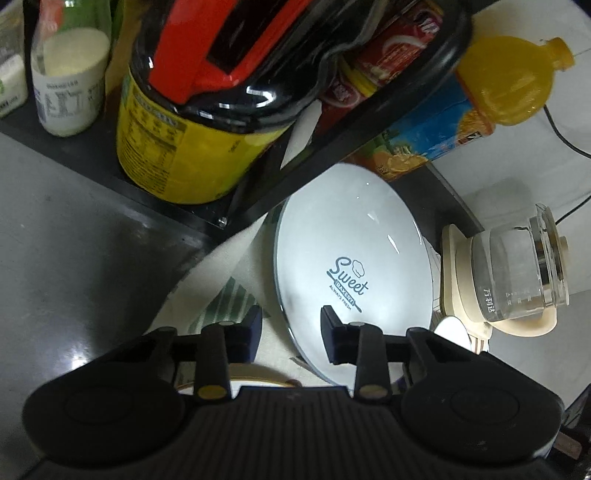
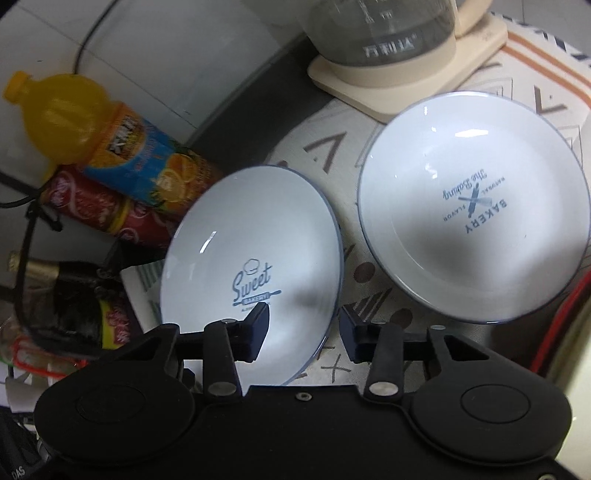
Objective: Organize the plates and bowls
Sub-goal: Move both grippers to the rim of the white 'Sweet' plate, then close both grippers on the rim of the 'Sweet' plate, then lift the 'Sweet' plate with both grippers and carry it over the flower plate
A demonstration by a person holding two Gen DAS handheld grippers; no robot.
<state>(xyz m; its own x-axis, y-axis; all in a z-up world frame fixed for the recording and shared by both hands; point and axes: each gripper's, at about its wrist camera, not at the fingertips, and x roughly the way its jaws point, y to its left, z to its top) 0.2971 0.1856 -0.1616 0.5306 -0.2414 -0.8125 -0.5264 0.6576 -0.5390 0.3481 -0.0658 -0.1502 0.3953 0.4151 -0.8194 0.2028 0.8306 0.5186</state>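
Tabletop (image 2: 369,122) covered with a patterned cloth. Two white plates lie on it: the "Sweet" plate (image 2: 255,258) at 9 o'clock, the "Bakery" plate (image 2: 476,206) at 3 o'clock, close together, contact not determinable. Kettle (image 2: 391,33) on its base at 12 o'clock. Juice bottle (image 2: 107,136) lies at 10 o'clock. Right gripper (image 2: 303,326): jaws released, straddling the "Sweet" plate's near rim. Left gripper (image 1: 291,325): jaws released, straddling the same plate's (image 1: 351,269) edge.
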